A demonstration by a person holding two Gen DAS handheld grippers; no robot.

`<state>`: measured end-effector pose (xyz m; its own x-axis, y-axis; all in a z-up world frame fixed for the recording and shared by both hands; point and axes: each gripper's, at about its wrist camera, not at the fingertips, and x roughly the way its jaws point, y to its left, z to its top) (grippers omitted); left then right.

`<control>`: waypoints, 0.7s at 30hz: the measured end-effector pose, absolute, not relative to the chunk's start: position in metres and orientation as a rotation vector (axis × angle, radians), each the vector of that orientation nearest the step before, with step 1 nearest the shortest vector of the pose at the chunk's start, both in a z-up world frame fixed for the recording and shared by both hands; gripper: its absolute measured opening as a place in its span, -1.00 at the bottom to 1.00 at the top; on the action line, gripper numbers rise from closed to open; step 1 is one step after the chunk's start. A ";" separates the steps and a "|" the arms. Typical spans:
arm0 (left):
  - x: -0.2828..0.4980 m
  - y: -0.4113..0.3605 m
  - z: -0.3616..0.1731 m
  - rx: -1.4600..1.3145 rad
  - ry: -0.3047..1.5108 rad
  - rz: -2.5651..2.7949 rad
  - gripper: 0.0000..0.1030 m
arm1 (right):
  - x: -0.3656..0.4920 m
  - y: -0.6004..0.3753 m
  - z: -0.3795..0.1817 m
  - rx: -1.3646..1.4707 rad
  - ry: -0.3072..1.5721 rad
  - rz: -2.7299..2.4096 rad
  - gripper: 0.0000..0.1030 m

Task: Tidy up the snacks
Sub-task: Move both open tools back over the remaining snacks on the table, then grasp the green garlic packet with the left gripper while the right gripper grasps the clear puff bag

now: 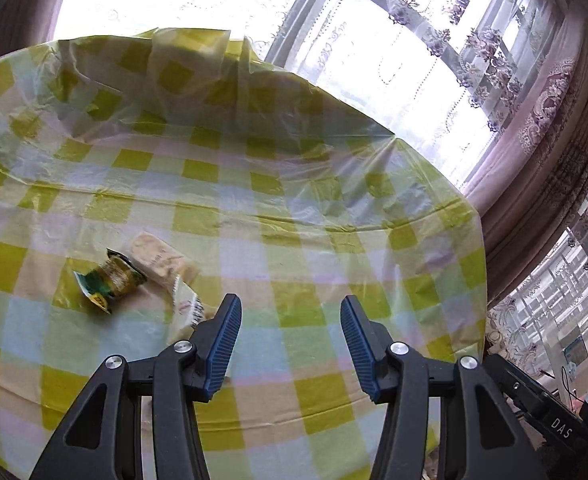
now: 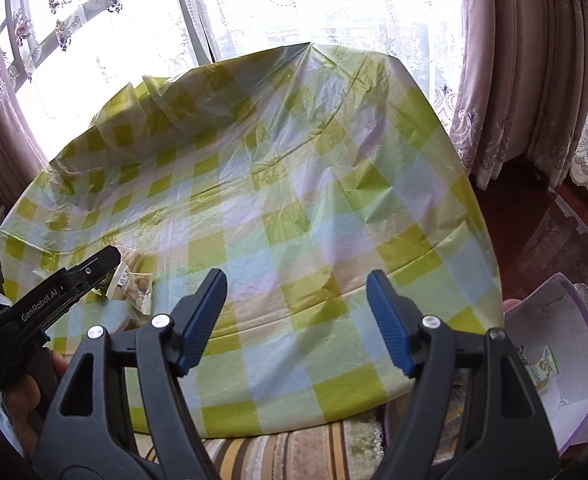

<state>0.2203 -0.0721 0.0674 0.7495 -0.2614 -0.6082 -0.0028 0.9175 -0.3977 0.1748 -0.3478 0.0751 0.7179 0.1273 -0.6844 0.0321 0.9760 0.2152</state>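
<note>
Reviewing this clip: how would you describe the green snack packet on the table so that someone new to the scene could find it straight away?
Start from the table under the yellow-green checked tablecloth. On its left side, ahead and left of the open left gripper, lies a small cluster of snacks. The green snack packet is the leftmost, crinkled, dark green and gold, touching a pale beige wrapped bar; it is the only dark item there.

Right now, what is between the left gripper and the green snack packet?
In the left wrist view, only a pale cream wrapper's end lies between the left gripper and green foil packet.

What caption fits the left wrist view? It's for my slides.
Open left gripper hovers over the checkered tablecloth, near a green snack packet and beige snack packet.
</note>
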 end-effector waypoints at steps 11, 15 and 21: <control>0.249 0.018 0.042 -0.195 0.749 0.002 0.24 | 0.209 -0.276 0.084 0.223 0.729 0.103 0.60; 0.256 0.021 0.019 -0.123 0.807 -0.028 0.24 | 0.222 -0.252 0.073 0.212 0.749 0.129 0.63; 0.265 0.025 -0.005 -0.108 0.857 -0.063 0.24 | 0.233 -0.215 0.051 0.174 0.806 0.191 0.63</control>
<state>0.2651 0.0251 -0.0052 0.6531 -0.0985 -0.7508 0.0119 0.9927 -0.1199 0.2335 -0.2152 0.0508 0.6770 0.2354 -0.6973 -0.1034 0.9685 0.2265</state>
